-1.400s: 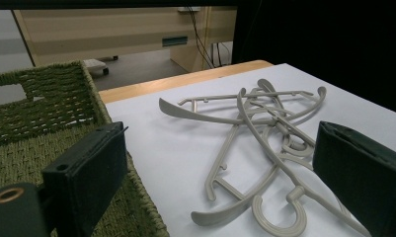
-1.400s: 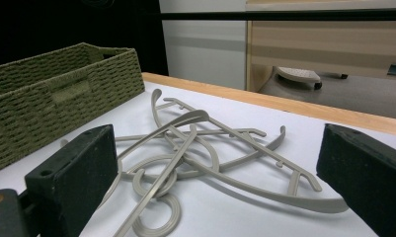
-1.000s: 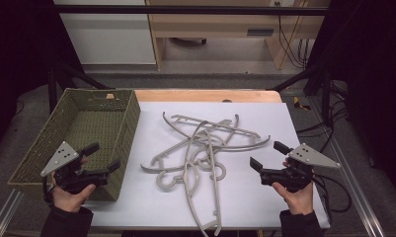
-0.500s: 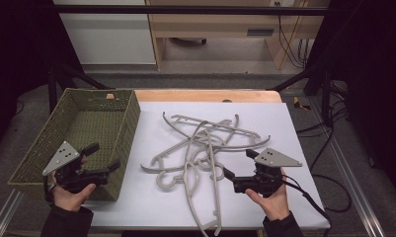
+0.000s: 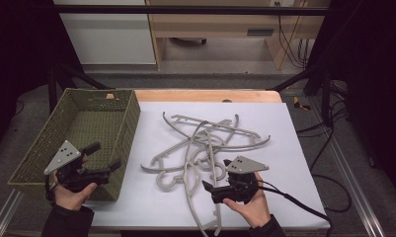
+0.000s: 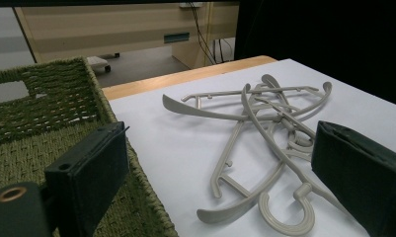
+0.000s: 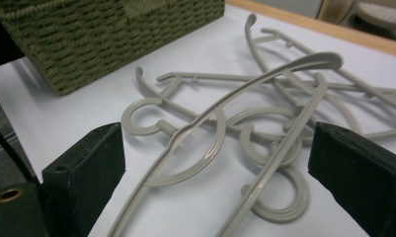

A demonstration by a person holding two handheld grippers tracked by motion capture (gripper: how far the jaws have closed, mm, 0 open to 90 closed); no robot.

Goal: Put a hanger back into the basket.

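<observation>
- right claw [image 5: 209, 190] is spread wide, nothing pinched; it sits low at the near edge of the pile of grey plastic clothes hangers [image 5: 205, 143], pointing left toward the basket side
- in the right gripper view both black jaws stand well apart with two hanger arms [image 7: 245, 98] running up between them; one long curved arm is propped up off the sheet, the other lies flatter beside it; can't tell if either jaw actually touches plastic, looks like a gap on both sides
- the hangers are a tangled heap in the middle of the white sheet covering the tabletop [image 5: 279, 123]; hooks mostly face the near side, a couple of round hooks [image 7: 279, 197] lie right in front of the right claw
- left claw [image 5: 106, 157] is released too, holding nothing; it hovers at the near right corner of the green woven rectangular basket [image 5: 87, 123], jaws aimed toward the hangers
- from the left gripper view one jaw is over the basket's rim [image 6: 111, 123] and the other over the white sheet; the hanger pile [image 6: 264, 128] lies ahead of them, apart from both jaws
- basket stands at the left of the tabletop, just beside the white sheet; hangers well clear of it
- a strip of bare wooden tabletop edge [image 5: 205, 95] shows along the far side
</observation>
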